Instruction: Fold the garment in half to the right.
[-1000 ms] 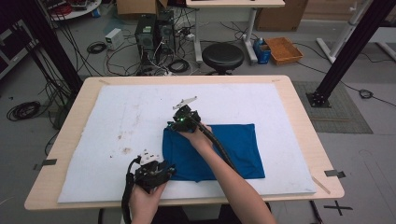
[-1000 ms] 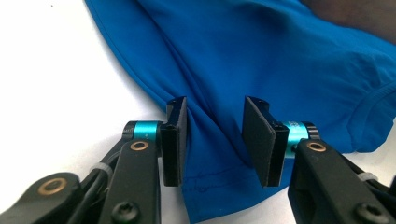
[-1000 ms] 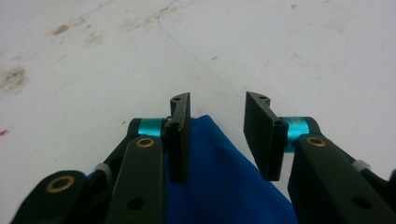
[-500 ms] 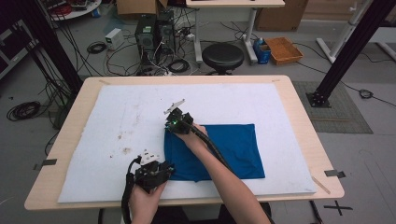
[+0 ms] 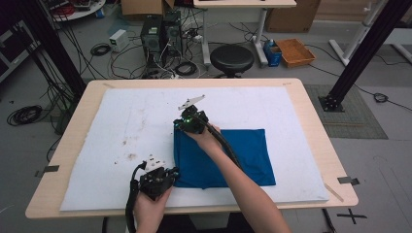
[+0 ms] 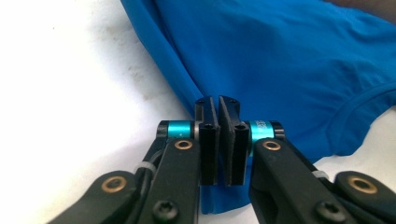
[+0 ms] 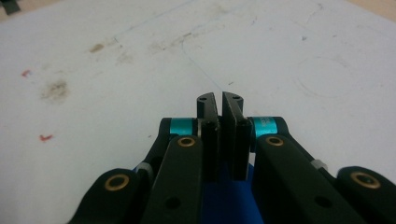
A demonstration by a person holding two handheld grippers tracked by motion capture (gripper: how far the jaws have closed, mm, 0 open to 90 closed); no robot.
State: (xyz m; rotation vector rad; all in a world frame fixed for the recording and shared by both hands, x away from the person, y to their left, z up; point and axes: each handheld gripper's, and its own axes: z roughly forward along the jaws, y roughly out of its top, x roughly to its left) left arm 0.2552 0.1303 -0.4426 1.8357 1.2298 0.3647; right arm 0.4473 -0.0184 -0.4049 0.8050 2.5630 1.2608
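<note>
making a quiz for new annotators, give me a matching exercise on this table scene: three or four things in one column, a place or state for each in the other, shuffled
Things:
1. left gripper
2. right gripper
3. folded blue cloth
4. white mat

Places or states:
A. stained, covering the wooden tabletop
B. shut on the cloth's near left corner
C. shut on the cloth's far left corner
D. lying flat toward the mat's near right

Pairs: 1-B, 2-C, 3-D, 4-A

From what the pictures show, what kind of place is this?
Probably a lab or workshop set up for recording. A wooden table with a stained white mat stands on a grey floor beside loose cables, computer towers and a black stool.
</note>
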